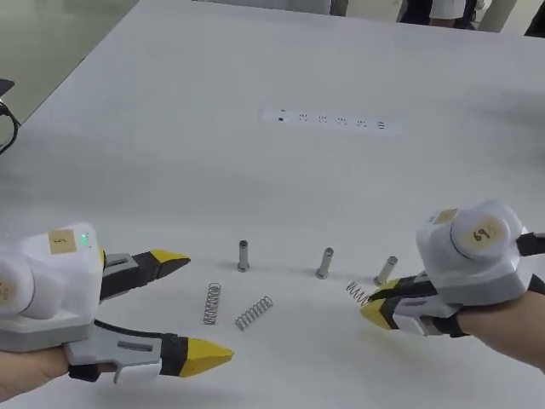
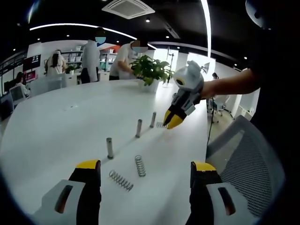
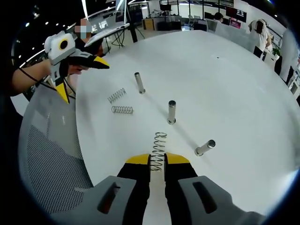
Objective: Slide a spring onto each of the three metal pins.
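Three short metal pins (image 1: 243,256) (image 1: 325,262) (image 1: 387,270) stand in a row on the white table (image 1: 281,187). Two loose springs (image 1: 212,302) (image 1: 254,312) lie just in front of the left pin. My right gripper (image 1: 375,308) is shut on the end of a third spring (image 1: 356,294), low beside the right pin; its own view shows that spring (image 3: 159,145) sticking out from my right gripper (image 3: 158,161) toward the pins (image 3: 171,111) (image 3: 205,147). My left gripper (image 1: 192,307) is open and holds nothing, left of the loose springs (image 2: 140,165) (image 2: 121,180).
A white power strip (image 1: 330,119) lies flat farther back on the table. A grey mesh chair (image 2: 248,159) stands at the table's near edge. People and a potted plant (image 2: 150,70) are at the far end.
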